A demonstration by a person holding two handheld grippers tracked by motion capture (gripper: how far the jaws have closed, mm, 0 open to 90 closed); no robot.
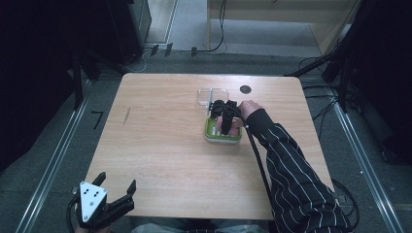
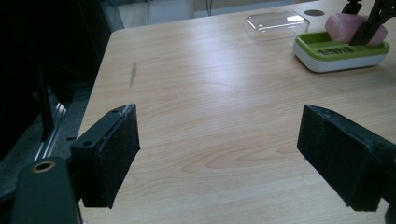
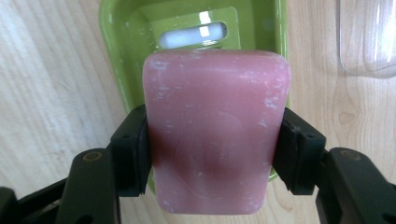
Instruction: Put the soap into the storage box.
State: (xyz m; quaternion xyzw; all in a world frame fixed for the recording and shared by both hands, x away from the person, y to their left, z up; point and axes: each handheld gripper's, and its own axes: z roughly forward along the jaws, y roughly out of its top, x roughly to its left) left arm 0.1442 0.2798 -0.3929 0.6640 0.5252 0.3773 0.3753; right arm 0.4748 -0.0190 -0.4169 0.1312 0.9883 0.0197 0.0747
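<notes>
Right gripper view is showing the right claw (image 3: 212,154) pinching the pink soap (image 3: 215,126) across its width, long axis pointing to twelve o'clock, the green dish (image 3: 116,60) lying directly beneath; the left claw (image 2: 219,158) is idling, spread, well apart.

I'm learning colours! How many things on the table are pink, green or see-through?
Pink: 1, the soap bar
Green: 1, the soap dish
See-through: 1, the clear lid
Total: 3
</notes>
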